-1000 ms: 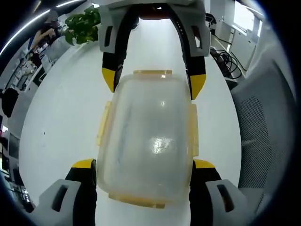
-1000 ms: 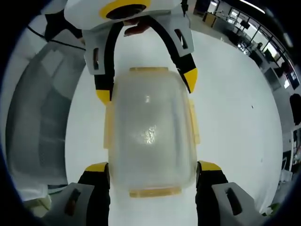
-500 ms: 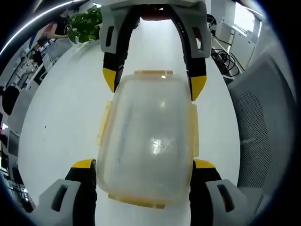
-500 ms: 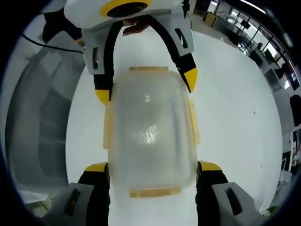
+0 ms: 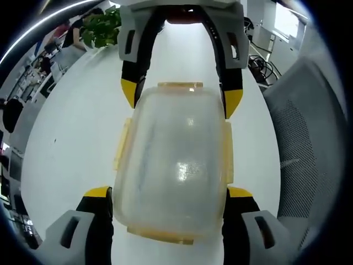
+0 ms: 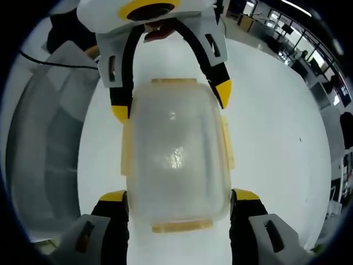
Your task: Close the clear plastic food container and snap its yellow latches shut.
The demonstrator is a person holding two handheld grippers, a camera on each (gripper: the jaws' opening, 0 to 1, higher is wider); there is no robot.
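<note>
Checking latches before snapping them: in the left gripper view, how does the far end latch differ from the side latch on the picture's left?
The far end latch is short, across the container's narrow end; the side latch is longer, along a long side. The far end latch sits between the right tool's yellow tips; the side latch lies past them, nearer the camera. Both are translucent yellow; whether they are snapped is unclear.

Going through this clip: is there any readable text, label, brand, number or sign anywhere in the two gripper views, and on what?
None can be read.
Clear container: a faint embossed mark near the middle of the lid, too blurred to read.
Left gripper and right gripper: no lettering visible on the yellow-tipped jaws.
White table: no print seen.
Background office: too small to read.
</note>
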